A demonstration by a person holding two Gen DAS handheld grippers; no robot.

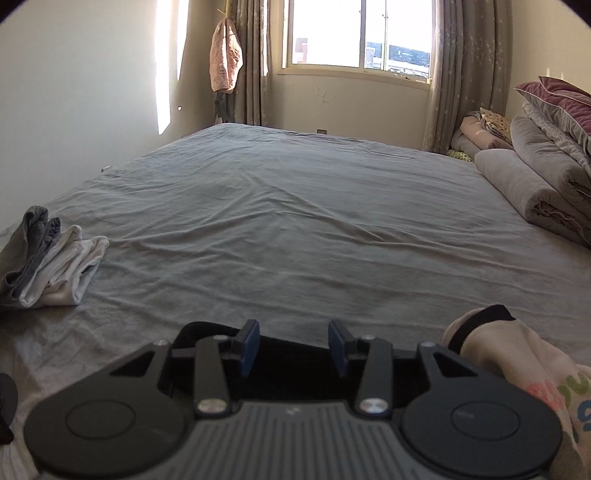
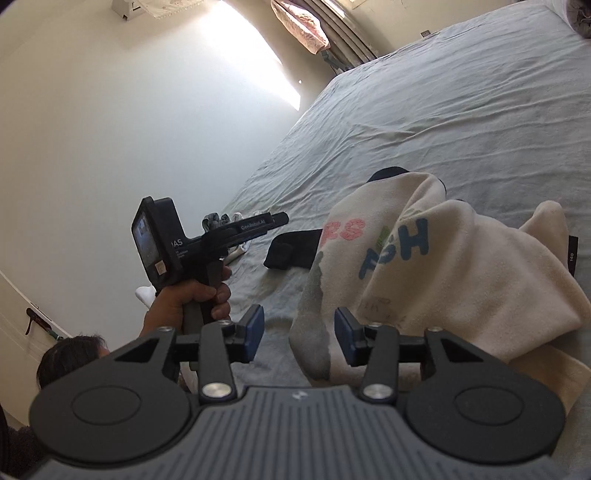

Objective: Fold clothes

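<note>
A cream sweatshirt point(image 2: 443, 266) with coloured letters and dark cuffs lies bunched on the grey bed sheet point(image 2: 461, 110). My right gripper point(image 2: 299, 338) hovers open just above its near grey-stained edge, nothing between the blue pads. The sweatshirt's sleeve with a black cuff point(image 1: 480, 325) shows at the lower right of the left wrist view. My left gripper point(image 1: 293, 347) is open and empty, with a black piece of cloth point(image 1: 288, 354) under it. In the right wrist view the left gripper's body point(image 2: 207, 240) is held up by a hand point(image 2: 195, 299) left of the sweatshirt.
A small pile of folded grey and white clothes point(image 1: 51, 266) sits at the bed's left edge. Rolled quilts and pillows point(image 1: 539, 177) are stacked along the right side. A window point(image 1: 358, 33) with curtains is beyond the bed; a pink garment point(image 1: 225, 55) hangs by it.
</note>
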